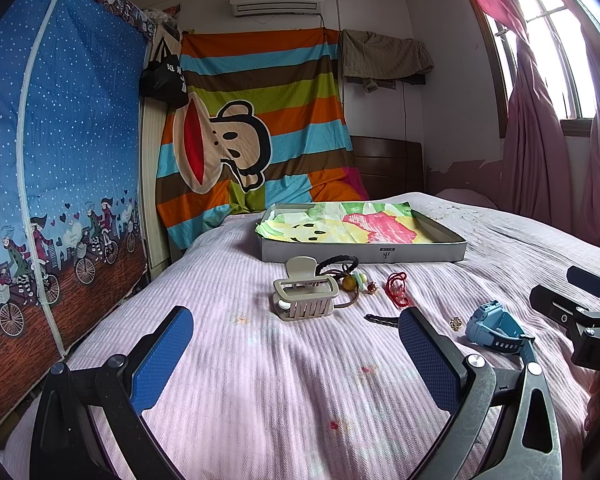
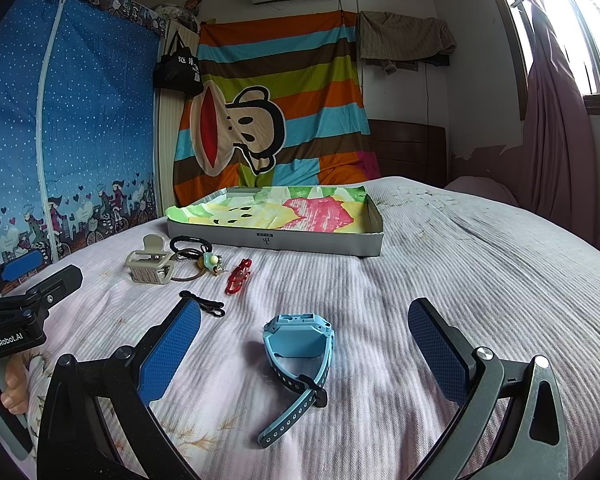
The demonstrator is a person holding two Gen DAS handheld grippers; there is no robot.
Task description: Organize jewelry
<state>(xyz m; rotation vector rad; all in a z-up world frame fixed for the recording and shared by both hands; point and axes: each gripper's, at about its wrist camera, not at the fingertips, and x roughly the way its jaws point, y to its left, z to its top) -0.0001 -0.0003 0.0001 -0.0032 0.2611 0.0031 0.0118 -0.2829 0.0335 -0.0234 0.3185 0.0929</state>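
On the bed lie a beige hair claw [image 1: 303, 294] [image 2: 150, 267], a black hair tie with beads [image 1: 342, 270] [image 2: 196, 254], a red bead string [image 1: 397, 289] [image 2: 239, 276], a black hair clip [image 1: 380, 319] [image 2: 204, 304], a small gold piece [image 1: 456, 323] and a light blue watch [image 1: 494, 324] [image 2: 300, 354]. A grey tray [image 1: 364, 255] [image 2: 276, 239] lined with coloured cloth stands behind them. My left gripper [image 1: 296, 332] is open and empty, short of the claw. My right gripper [image 2: 306, 332] is open, with the watch between its fingers, untouched.
The bed [image 1: 260, 380] has a striped lilac cover. A blue fabric wardrobe [image 1: 60, 160] stands at the left. A striped monkey sheet [image 1: 252, 128] hangs at the back, with pink curtains [image 1: 540, 140] at the right. The right gripper's body [image 1: 580, 320] shows at the right edge.
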